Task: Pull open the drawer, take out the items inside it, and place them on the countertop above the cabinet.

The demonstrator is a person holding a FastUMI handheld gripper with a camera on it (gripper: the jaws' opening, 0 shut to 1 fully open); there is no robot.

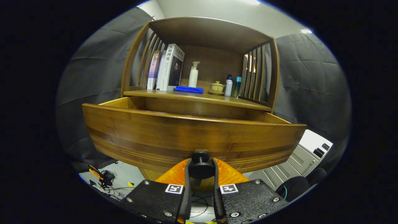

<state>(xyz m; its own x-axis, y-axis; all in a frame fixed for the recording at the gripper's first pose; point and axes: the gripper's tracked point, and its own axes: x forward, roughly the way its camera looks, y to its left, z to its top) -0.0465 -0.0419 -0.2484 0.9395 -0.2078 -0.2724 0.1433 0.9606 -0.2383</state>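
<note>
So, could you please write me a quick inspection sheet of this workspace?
Surface: countertop carries books, pump bottle, blue cloth, lidded cup, two small bottles.
Job's things: drawer pulled open; contents hidden behind its front.
Clutter: nothing seen.
Grippers: gripper fingers closed on the drawer's knob.
Cables: loose wires on floor.
Surroundings: dark booth cloth, white unit beside cabinet.

The gripper [201,169] clamps the knob [200,166] on the pulled-out drawer [192,140], below the countertop [199,98].
</note>
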